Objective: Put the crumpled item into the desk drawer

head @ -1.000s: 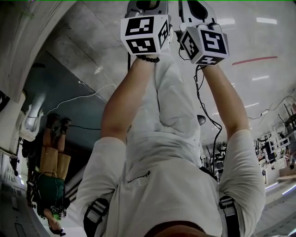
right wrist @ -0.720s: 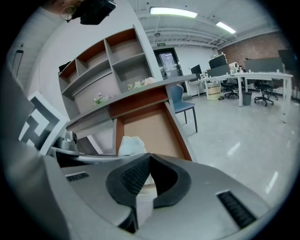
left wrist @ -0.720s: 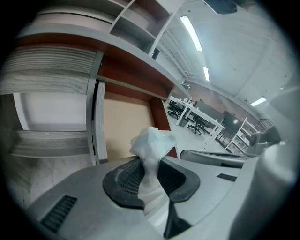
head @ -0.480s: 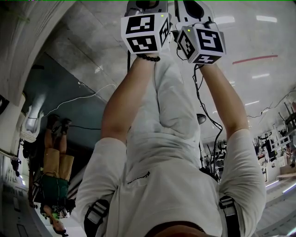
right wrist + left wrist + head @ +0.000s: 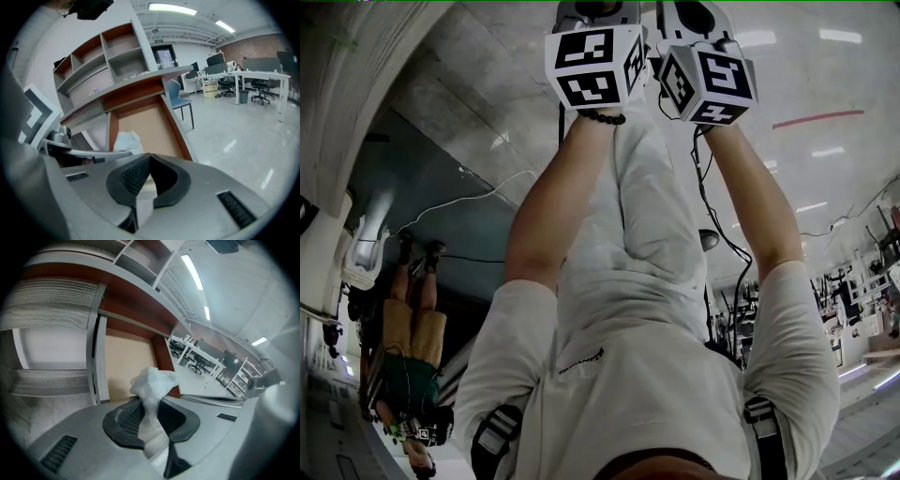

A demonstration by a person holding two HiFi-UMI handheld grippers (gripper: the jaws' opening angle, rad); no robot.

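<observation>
Right gripper view takes in the biggest thing in the room, a desk (image 5: 140, 77) with a grey wood-grain top and red-brown edging, under a shelf unit (image 5: 103, 51) of open box compartments. Its drawer (image 5: 145, 126) is pulled open at the middle of the frame: a long, shallow tray with a smooth tan bottom and red-brown side walls. A glossy pale floor (image 5: 234, 140) fills the right of that view, and a blue chair (image 5: 180, 96) stands just right of the desk.

Head view shows the person's pale shirt (image 5: 628, 309) and both bare forearms reaching to the top of the frame, each ending in a cube with black-and-white square markers.

The left gripper (image 5: 151, 408) has grey shells and black ribbed pads. Its jaws are part closed and pinch the wad (image 5: 152, 380) at its narrow lower end. The right gripper (image 5: 149, 157), built the same, has its pad tips pressed together with nothing between them.

The wad is white, thin and faintly translucent, like tissue or film. It is squeezed to a stalk between the pads and flares into a creased, lumpy puff above them. In the left gripper view it sits at centre frame against the drawer's tan bottom. In the right gripper view it shows at centre left, near the drawer's left wall. I cannot tell whether it touches the drawer.
</observation>
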